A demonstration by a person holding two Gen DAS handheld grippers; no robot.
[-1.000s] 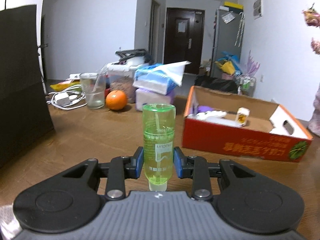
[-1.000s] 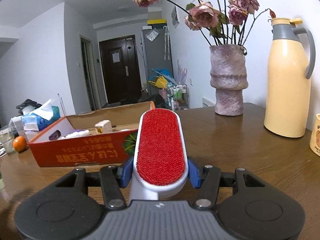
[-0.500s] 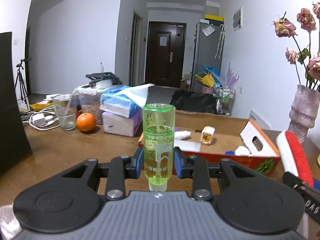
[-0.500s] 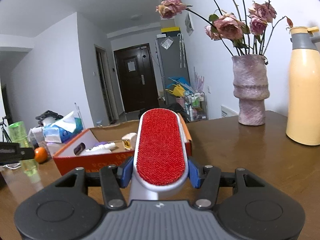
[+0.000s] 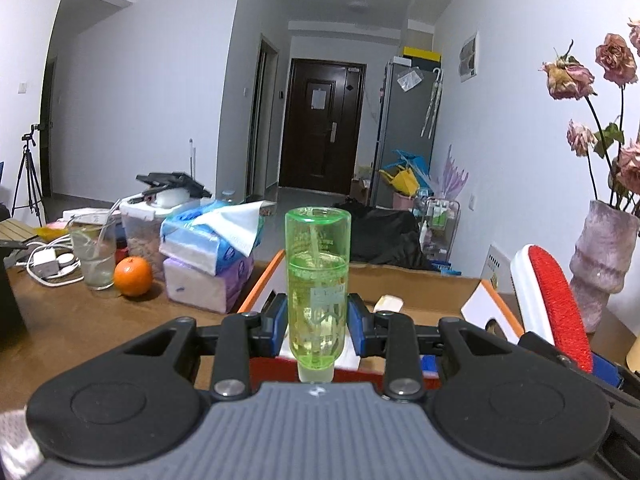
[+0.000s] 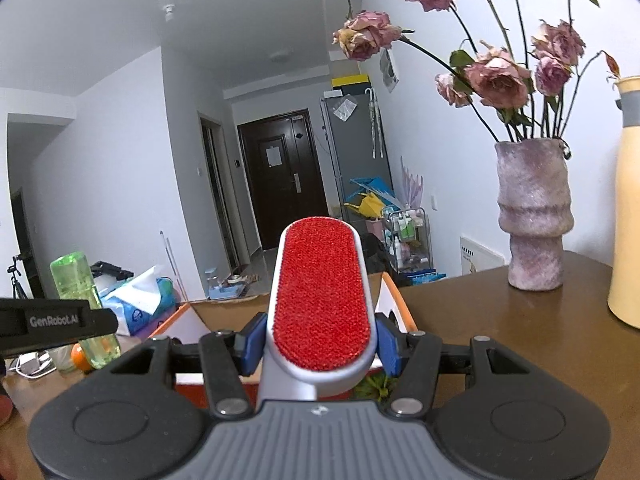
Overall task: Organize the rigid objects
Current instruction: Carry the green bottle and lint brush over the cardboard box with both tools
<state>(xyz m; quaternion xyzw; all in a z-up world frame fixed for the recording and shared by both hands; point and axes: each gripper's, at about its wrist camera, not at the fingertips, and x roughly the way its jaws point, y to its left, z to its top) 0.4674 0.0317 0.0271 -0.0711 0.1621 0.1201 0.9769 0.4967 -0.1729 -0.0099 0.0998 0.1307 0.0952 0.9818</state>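
While we hold both tools above the cardboard box (image 5: 424, 284):
Left gripper (image 5: 318, 326): our fingers clamp the green bottle (image 5: 317, 280), cap toward us, over the box's near wall.
Right gripper (image 6: 320, 344): our fingers grip the red lint brush (image 6: 322, 300), above the box's right end.
Desk (image 6: 500, 332): vase (image 6: 534, 216) right of the box.

You are working in a lived-in home, at a brown wooden dining table (image 5: 72, 328). Evidence: a dark wooden entrance door (image 5: 320, 128) at the end of a hallway, a grey refrigerator (image 5: 404, 132), a textured pink vase of dried roses (image 6: 534, 216), and stacked soft-pack tissues (image 5: 212, 256).
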